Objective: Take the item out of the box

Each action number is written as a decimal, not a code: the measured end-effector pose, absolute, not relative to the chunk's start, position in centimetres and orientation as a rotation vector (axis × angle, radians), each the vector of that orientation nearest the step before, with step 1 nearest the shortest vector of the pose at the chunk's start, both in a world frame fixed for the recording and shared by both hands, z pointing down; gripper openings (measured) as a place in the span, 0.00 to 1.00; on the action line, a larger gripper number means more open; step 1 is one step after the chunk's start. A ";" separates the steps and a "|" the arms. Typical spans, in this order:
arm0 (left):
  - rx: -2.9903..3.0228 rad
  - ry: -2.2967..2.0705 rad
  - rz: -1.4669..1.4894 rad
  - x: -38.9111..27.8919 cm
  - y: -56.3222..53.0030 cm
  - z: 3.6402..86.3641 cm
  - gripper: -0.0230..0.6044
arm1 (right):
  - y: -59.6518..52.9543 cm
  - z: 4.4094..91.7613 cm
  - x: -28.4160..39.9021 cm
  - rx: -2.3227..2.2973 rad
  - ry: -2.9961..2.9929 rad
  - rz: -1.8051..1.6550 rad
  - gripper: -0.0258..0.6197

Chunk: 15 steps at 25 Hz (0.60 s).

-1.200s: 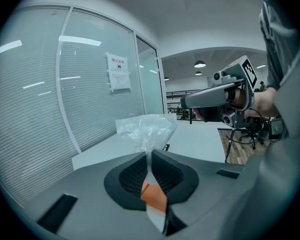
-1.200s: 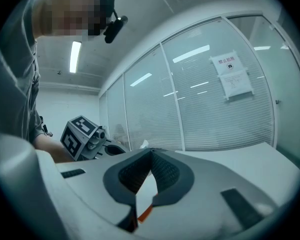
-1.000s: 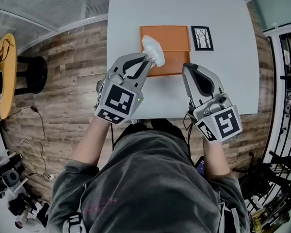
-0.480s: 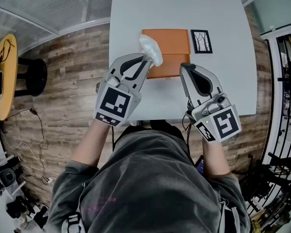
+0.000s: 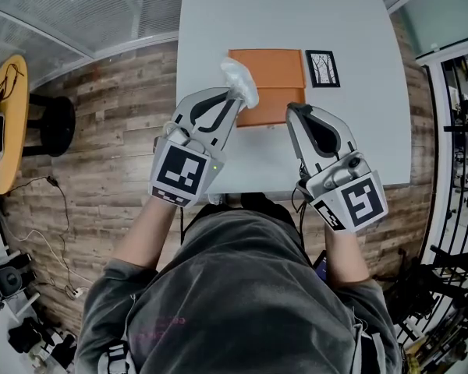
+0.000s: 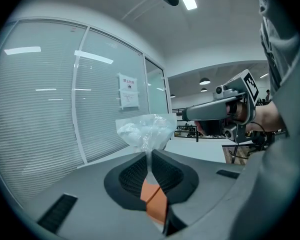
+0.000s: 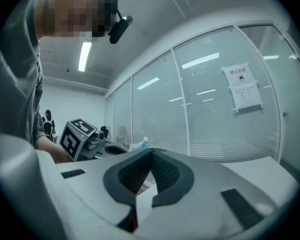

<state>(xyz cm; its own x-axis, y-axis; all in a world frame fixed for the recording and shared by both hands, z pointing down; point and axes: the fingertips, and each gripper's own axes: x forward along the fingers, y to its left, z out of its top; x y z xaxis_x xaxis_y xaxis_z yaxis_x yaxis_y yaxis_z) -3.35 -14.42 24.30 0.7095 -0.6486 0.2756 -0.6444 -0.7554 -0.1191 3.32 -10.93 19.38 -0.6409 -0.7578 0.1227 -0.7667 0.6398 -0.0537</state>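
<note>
Framed tree picture (image 5: pixel 322 68) on white table (image 5: pixel 281 6)

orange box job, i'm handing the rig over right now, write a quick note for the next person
Left hand-held gripper: shut on the neck of the clear bag, held up over the near left part of the box.
Right hand-held gripper: shut, empty, by the box's near right corner; whether it touches can't be told.
The box lies flat on the table, with a small picture beside its right side.
Done: bag gripped and apparently lifted out.
Left: carry the bag clear of the box and set it on the table.
</note>
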 end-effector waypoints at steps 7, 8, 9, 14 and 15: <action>-2.913 1.091 -0.469 -3.6 -13.8 24.7 0.09 | -10.5 19.6 2.8 1.290 -2.766 0.148 0.04; -2.916 1.092 -0.470 -3.6 -13.8 24.8 0.09 | -10.5 19.6 2.8 1.291 -2.766 0.149 0.04; -2.918 1.094 -0.471 -3.7 -13.8 24.8 0.09 | -10.6 19.6 2.7 1.291 -2.766 0.149 0.04; -2.922 1.092 -0.472 -3.3 -13.3 24.7 0.09 | -10.1 19.5 2.9 1.295 -2.765 0.149 0.04; -2.923 1.090 -0.472 -3.3 -13.3 24.7 0.09 | -10.1 19.6 2.9 1.296 -2.763 0.149 0.04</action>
